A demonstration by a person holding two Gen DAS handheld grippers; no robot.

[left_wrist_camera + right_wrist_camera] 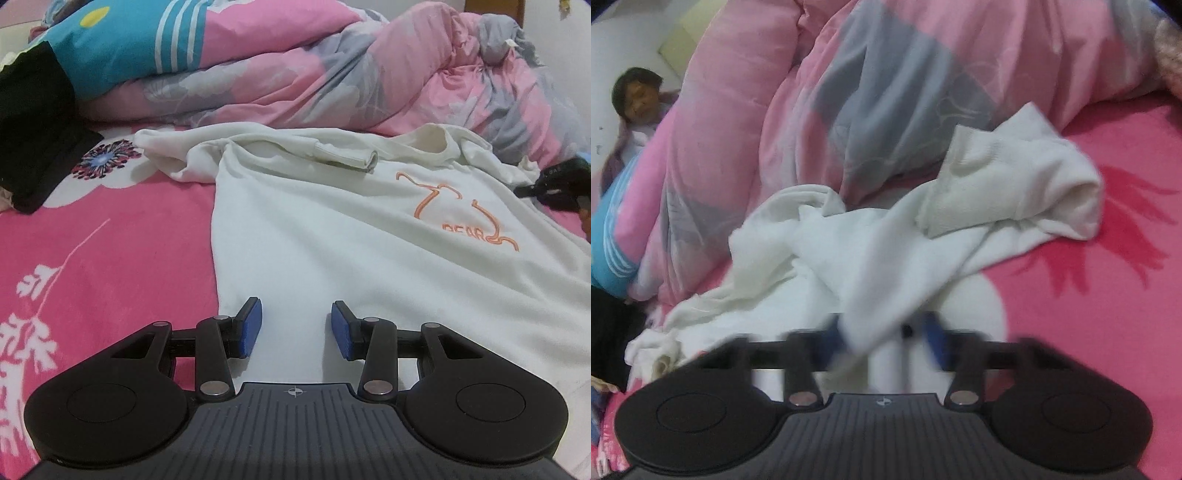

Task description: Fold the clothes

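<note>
In your left wrist view, your left gripper (296,328) hovers low over the white cotton T-shirt with an orange outline print (369,236). Its two blue pads (253,326) stand apart and nothing is between them, so the tool is released. The T-shirt lies spread on the pink bed sheet with white flower shapes (110,236), with its collar toward the far side and one sleeve bunched at the far left. Behind it is the crumpled pink and grey quilt (295,81). A black cloth (33,122) lies at the left edge, touching a blue, pink and white striped pillow (122,40). At the right edge you see your right gripper (554,184), dark and small, at the shirt's side.

In your right wrist view, the picture is blurred near the tool. Your right gripper (882,336) has a strip of the white T-shirt (871,266) running down between its fingers, but I cannot tell if they are clenched on it. The crumpled sleeve of the shirt rests on the pink sheet (1108,314), beside the quilt (849,92). A person (635,99) shows at the far left.
</note>
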